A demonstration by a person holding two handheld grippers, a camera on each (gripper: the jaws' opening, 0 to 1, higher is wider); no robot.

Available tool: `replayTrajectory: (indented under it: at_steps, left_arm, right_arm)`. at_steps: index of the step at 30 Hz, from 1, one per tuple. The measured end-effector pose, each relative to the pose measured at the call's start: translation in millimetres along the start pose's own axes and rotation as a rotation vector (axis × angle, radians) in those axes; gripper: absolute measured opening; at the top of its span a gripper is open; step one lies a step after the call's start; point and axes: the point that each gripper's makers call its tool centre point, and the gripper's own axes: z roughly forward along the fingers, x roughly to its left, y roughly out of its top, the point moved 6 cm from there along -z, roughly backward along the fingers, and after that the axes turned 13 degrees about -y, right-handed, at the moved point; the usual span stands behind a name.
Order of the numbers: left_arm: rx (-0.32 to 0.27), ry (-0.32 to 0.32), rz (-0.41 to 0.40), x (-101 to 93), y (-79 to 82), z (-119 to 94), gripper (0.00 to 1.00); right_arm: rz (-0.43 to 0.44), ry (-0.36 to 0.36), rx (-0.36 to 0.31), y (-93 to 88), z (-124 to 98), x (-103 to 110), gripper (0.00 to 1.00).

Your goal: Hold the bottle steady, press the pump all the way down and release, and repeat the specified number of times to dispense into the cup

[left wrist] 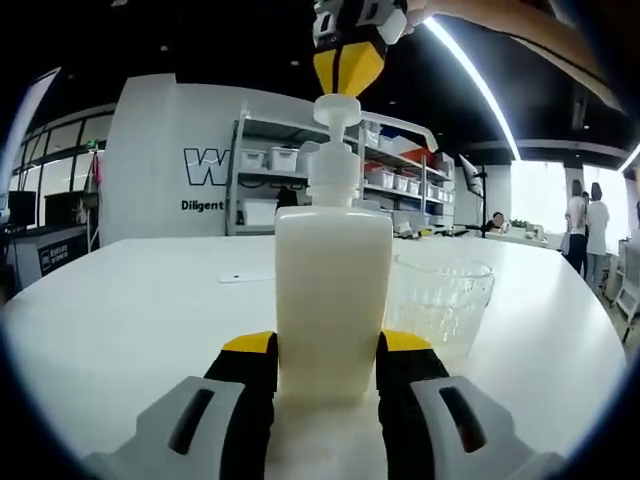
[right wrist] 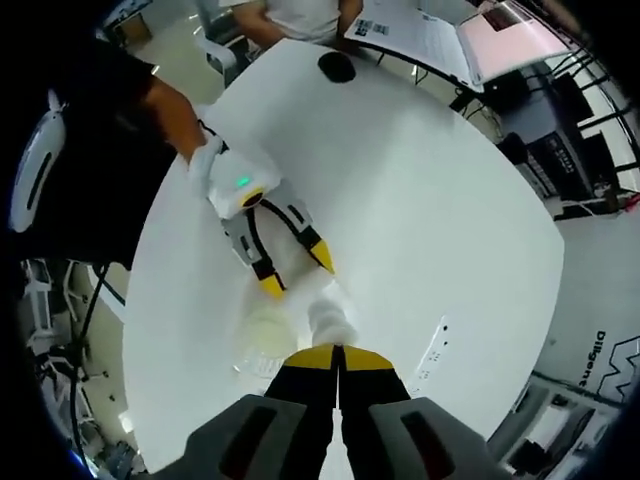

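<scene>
A cream-coloured pump bottle [left wrist: 333, 280] stands upright on the white table [left wrist: 130, 310]. My left gripper [left wrist: 327, 345] is shut on its lower body, one yellow-tipped jaw on each side. From above, my right gripper [left wrist: 348, 65] comes down with its jaws shut together, tips resting on the white pump head [left wrist: 337, 105]. A clear glass cup [left wrist: 442, 300] stands just right of the bottle, under the spout side. In the right gripper view, my right gripper [right wrist: 338, 356] sits over the pump head [right wrist: 330, 318], with the cup [right wrist: 262, 335] beside it and the left gripper [right wrist: 298, 276] held by a gloved hand.
The table [right wrist: 430, 200] is round and wide. A small white card [left wrist: 245, 277] lies behind the bottle. A dark object [right wrist: 335, 65] and papers [right wrist: 420, 35] lie at the far edge. Shelves with bins [left wrist: 390, 170] stand behind; people [left wrist: 585, 225] stand at the right.
</scene>
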Motion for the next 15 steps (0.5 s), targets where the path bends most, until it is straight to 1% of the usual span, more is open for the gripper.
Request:
replayTrajectory:
  at_steps: [1,7,8,9,10,11,12,13,15]
  left_arm:
    - [0.000,0.000,0.000,0.1,0.0,0.0,0.38]
    - [0.004,0.004,0.006,1.0,-0.3,0.4,0.37]
    - [0.004,0.004,0.007,1.2,-0.4,0.5,0.37]
    - [0.005,0.004,0.007,1.3,-0.4,0.4,0.37]
    - [0.006,0.004,0.008,1.3,-0.4,0.4,0.37]
    - [0.007,0.005,0.009,1.4,-0.5,0.3,0.37]
    - [0.008,0.006,0.010,1.4,-0.4,0.5,0.37]
    - [0.009,0.005,0.011,1.5,-0.3,0.6,0.37]
    - [0.010,0.005,0.012,1.6,-0.2,0.6,0.37]
  right_arm:
    - [-0.024,0.001,-0.005,0.0,-0.2,0.2,0.00]
    - [-0.051,-0.003,-0.022,-0.6,-0.2,0.4,0.00]
    - [-0.045,-0.001,-0.023,-0.7,-0.2,0.4,0.00]
    - [0.011,0.015,-0.014,-1.9,-0.5,2.3,0.00]
    - [0.039,0.021,-0.005,-2.5,0.5,1.0,0.00]
    - [0.029,0.019,-0.007,-2.2,1.0,0.0,0.00]
    - [0.022,0.018,-0.042,-0.3,0.9,-0.5,0.00]
    - [0.046,0.026,-0.041,-1.4,0.8,-0.7,0.00]
    - [0.045,0.027,-0.042,-2.4,1.0,-1.1,0.00]
